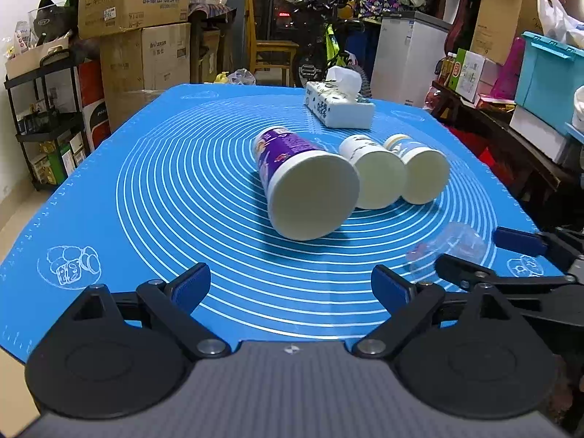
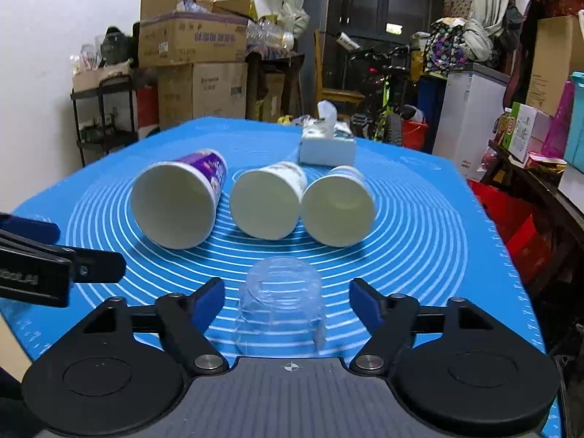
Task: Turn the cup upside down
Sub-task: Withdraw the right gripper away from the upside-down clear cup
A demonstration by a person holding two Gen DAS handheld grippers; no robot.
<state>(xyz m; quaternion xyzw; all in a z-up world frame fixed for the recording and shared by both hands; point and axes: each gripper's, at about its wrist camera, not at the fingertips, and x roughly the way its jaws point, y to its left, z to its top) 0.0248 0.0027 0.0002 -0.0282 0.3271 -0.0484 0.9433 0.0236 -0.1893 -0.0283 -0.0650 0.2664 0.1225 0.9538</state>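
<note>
A clear plastic cup [image 2: 281, 303] stands upside down on the blue mat [image 2: 419, 255], between the open fingers of my right gripper [image 2: 286, 301], which do not touch it. It shows faintly in the left wrist view [image 1: 450, 246], between the right gripper's fingers [image 1: 460, 270]. My left gripper [image 1: 290, 284] is open and empty, low over the mat's near edge, left of the clear cup. Three paper cups lie on their sides with mouths toward me: a purple one [image 2: 179, 204], a white one [image 2: 268, 202] and a third [image 2: 337, 208].
A tissue box [image 2: 326, 146] sits at the mat's far side behind the cups. The left gripper's fingers [image 2: 54, 252] reach in at the left of the right wrist view. Cardboard boxes, shelves, a bicycle and a white freezer stand around the table.
</note>
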